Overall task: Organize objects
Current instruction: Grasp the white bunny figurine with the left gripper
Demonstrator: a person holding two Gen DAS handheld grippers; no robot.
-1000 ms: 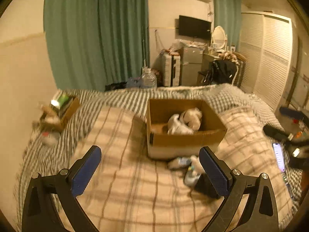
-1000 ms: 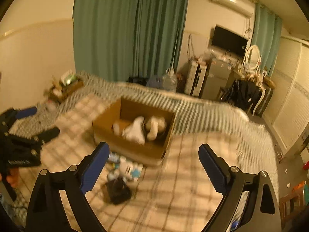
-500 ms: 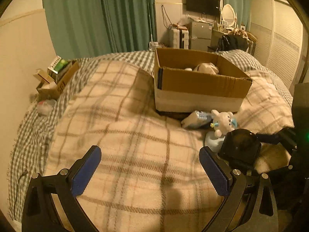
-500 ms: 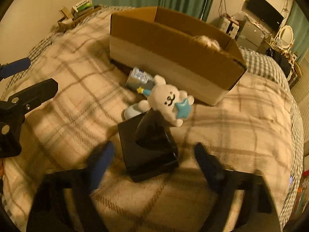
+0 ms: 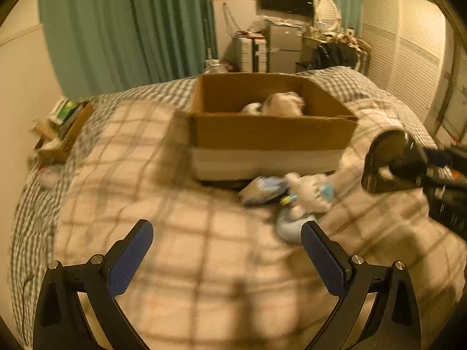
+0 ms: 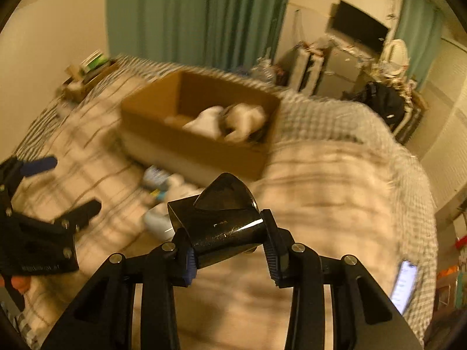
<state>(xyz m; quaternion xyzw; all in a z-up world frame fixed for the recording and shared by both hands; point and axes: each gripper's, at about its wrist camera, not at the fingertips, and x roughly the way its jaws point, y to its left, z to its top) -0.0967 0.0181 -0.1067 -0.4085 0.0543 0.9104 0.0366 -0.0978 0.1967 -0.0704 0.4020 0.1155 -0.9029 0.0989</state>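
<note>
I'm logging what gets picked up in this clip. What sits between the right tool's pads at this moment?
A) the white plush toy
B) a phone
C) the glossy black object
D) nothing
C: in the right wrist view the glossy black object sits between the closing pads of the right tool, while the white plush toy lies on the blanket by the cardboard box.

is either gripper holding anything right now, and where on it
The right gripper, its jaws closing, has the glossy black object by its near end, between its fingers. The left gripper is open with nothing between its fingers.
</note>
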